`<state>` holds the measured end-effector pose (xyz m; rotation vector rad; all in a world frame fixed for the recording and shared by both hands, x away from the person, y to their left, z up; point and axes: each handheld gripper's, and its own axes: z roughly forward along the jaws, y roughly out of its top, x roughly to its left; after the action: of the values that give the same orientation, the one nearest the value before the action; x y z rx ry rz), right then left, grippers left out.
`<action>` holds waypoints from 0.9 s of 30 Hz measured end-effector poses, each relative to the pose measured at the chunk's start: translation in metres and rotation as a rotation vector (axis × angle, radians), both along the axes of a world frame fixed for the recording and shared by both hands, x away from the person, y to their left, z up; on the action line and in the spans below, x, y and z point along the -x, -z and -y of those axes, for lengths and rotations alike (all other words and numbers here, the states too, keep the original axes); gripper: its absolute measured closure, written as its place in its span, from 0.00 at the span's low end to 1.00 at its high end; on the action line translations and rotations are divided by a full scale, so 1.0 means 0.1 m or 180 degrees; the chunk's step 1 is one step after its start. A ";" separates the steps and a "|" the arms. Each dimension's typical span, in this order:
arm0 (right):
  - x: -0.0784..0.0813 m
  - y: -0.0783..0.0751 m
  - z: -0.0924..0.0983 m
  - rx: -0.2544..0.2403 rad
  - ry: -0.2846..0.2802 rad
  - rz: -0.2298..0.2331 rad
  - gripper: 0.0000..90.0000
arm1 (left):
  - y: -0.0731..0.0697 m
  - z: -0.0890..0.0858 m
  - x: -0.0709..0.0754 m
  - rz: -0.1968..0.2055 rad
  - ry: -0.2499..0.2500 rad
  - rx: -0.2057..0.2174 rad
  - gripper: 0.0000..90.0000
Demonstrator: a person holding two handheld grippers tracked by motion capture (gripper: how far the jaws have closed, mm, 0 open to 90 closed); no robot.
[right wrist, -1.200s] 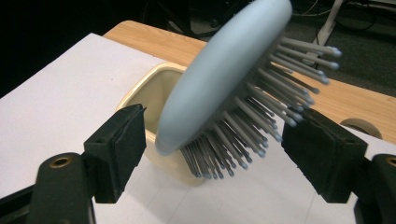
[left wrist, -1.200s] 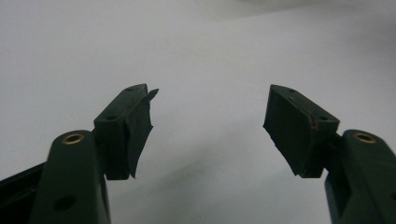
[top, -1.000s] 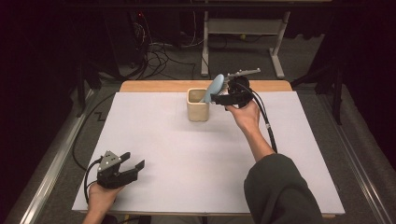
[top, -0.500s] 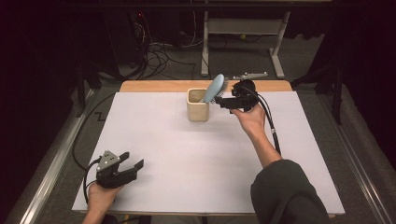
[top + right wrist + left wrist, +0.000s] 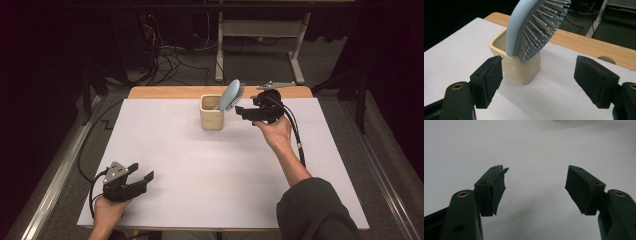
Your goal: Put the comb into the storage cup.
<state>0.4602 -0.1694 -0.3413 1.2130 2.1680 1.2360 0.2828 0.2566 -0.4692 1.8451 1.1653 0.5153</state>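
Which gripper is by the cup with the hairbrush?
The right gripper, jaws open beside the cream cup holding the blue hairbrush; the left gripper sits at the near table edge.

Brightly lit white table (image 5: pixel 200 165), dark surroundings, soft shadows, slightly blurred close-ups

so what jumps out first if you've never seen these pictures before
A light blue hairbrush stands head-up in a cream cup near the far edge of the white table, its bristles leaning over the rim. The right gripper sits just beside it, jaws open and empty. The left gripper rests open at the near left corner.
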 end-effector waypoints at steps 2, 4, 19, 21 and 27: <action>0.01 0.01 0.02 0.0003 -0.0006 0.0004 0.26 | 0.00 0.00 0.00 0.0001 -0.0007 0.0012 0.36; 0.03 0.01 0.03 0.0002 -0.0006 0.0010 0.26 | 0.00 -0.01 0.00 0.0003 -0.0010 0.0013 0.36; 0.18 -0.02 0.16 -0.0027 -0.0036 0.0090 0.26 | -0.01 -0.02 0.02 0.0013 -0.0030 0.0041 0.36; 0.21 -0.03 0.18 -0.0035 -0.0044 0.0098 0.26 | -0.01 -0.02 0.02 0.0015 -0.0031 0.0043 0.36; 0.26 -0.03 0.22 -0.0010 -0.0060 0.0101 0.26 | -0.01 -0.03 0.02 0.0009 -0.0051 0.0069 0.36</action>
<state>0.4344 -0.1919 -0.3385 1.1689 2.1603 1.2581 0.2808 0.2600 -0.4683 1.8173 1.1801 0.5122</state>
